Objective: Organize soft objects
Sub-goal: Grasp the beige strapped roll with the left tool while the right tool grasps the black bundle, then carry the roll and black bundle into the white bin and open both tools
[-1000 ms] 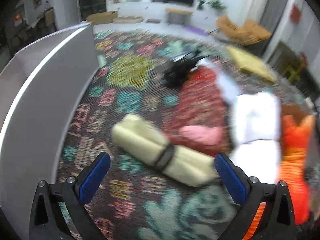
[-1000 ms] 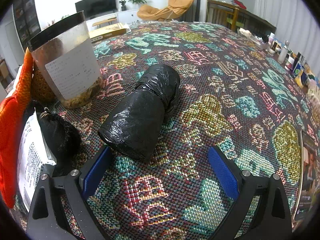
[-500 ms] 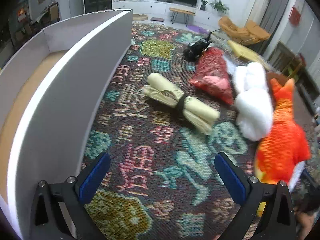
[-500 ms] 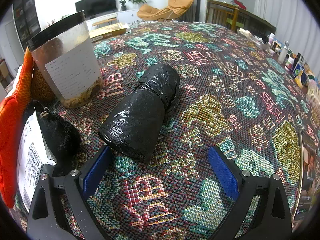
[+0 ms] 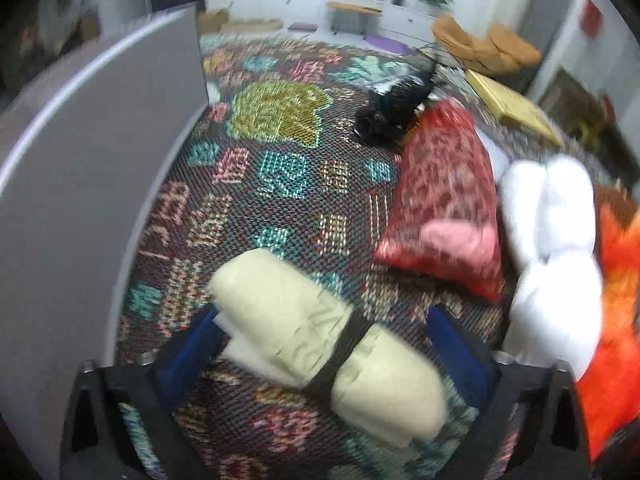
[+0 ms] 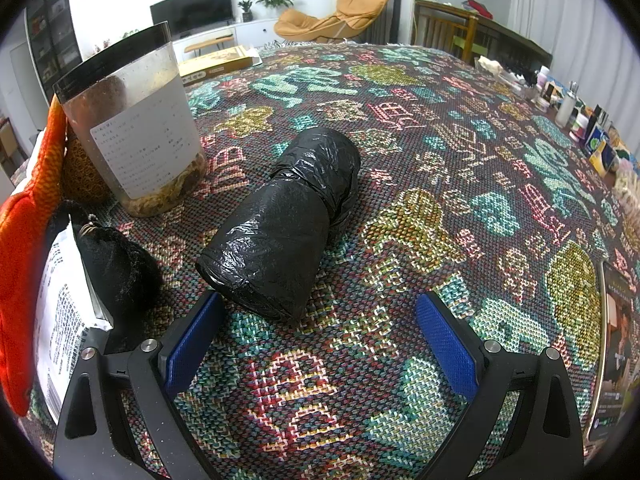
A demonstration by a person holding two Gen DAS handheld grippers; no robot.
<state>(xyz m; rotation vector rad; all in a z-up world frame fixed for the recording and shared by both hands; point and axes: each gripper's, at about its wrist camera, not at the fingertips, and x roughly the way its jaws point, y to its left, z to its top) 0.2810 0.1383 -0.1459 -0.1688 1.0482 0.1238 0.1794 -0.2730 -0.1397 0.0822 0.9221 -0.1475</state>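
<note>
Left tool (image 5: pixel 320 348) closing around cream bundle (image 5: pixel 320 344) on table (image 5: pixel 280 184); contact unclear, blurred. Right tool (image 6: pixel 320 336) open, empty.

Left wrist view motion-blurred throughout. Cream roll (image 5: pixel 320 344) covers part of both blue fingers (image 5: pixel 188 356); contact unclear. Orange plush (image 5: pixel 616 320) cut by right edge. Right wrist view: white packet (image 6: pixel 60 320) partly hidden.

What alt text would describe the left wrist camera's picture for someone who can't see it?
The left gripper, its jaws just closing, straddles a cream cloth roll bound by a black band on a patterned rug. A grey box wall stands on the left; a red pouch, white plush and orange plush lie on the right.
</note>
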